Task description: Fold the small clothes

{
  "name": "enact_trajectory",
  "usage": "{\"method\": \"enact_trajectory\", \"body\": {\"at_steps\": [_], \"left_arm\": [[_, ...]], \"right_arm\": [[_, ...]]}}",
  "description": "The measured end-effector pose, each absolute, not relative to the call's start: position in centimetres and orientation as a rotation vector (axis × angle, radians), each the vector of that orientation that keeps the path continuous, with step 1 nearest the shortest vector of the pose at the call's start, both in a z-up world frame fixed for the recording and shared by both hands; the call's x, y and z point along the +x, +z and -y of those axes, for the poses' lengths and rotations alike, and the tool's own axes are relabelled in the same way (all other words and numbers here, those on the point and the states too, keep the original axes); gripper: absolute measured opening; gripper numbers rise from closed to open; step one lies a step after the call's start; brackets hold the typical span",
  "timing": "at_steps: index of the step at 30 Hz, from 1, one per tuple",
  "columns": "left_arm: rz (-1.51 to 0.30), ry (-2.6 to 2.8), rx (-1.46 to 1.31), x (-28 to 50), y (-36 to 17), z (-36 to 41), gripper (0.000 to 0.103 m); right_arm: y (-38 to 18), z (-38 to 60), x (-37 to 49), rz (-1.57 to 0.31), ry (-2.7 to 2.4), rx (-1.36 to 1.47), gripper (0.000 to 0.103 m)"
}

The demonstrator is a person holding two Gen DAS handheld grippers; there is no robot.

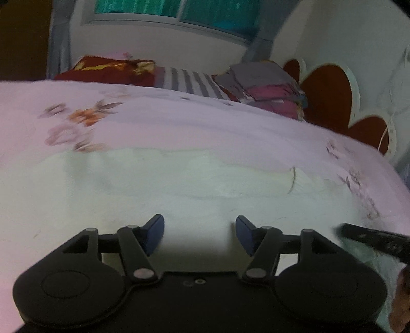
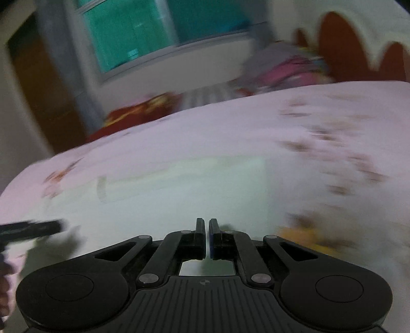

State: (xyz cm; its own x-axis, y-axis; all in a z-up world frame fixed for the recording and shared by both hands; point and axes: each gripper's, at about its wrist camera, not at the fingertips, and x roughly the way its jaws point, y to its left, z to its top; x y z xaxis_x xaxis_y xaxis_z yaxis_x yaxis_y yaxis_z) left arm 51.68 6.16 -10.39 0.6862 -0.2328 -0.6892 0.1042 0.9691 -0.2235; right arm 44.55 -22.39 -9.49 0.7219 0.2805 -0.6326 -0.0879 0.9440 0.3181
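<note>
One pale garment (image 1: pixel 179 176) lies flat on the bed (image 1: pixel 179 123), limp and light; it looks best pinched at a corner or hem. Left gripper (image 1: pixel 200 235) fingers gape, empty; right gripper (image 2: pixel 207 238) fingers are closed on nothing visible.

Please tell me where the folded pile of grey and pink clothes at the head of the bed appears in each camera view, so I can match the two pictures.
Left wrist view: the folded pile of grey and pink clothes lies upper right of centre, beside the red scalloped headboard.
Right wrist view: the pile is upper right, blurred, left of the headboard.
Shared landmark: the teal window at the top.
</note>
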Motion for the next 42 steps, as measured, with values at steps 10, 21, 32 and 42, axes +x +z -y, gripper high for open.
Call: {"method": "enact_trajectory", "body": {"at_steps": [10,21,32,42], "left_arm": [[-0.769,-0.148,-0.081,52.4,-11.5,-8.3,0.062],[-0.776,-0.148,-0.045,52.3,-11.3,-7.7,0.067],[-0.738,-0.145,-0.044,48.6,-10.1,-8.1,0.061],[-0.799,-0.129,-0.032,47.7,-10.8,-7.6,0.075]], "right_arm": [[-11.7,26.0,51.3,-0.736,0.006,0.199,0.004],[-12.0,27.6,52.4,-0.776,0.003,0.208,0.004],[-10.7,25.7,45.9,-0.822,0.038,0.166,0.004],[-9.5,25.0,42.1,-0.793,0.019,0.170,0.004]]}}
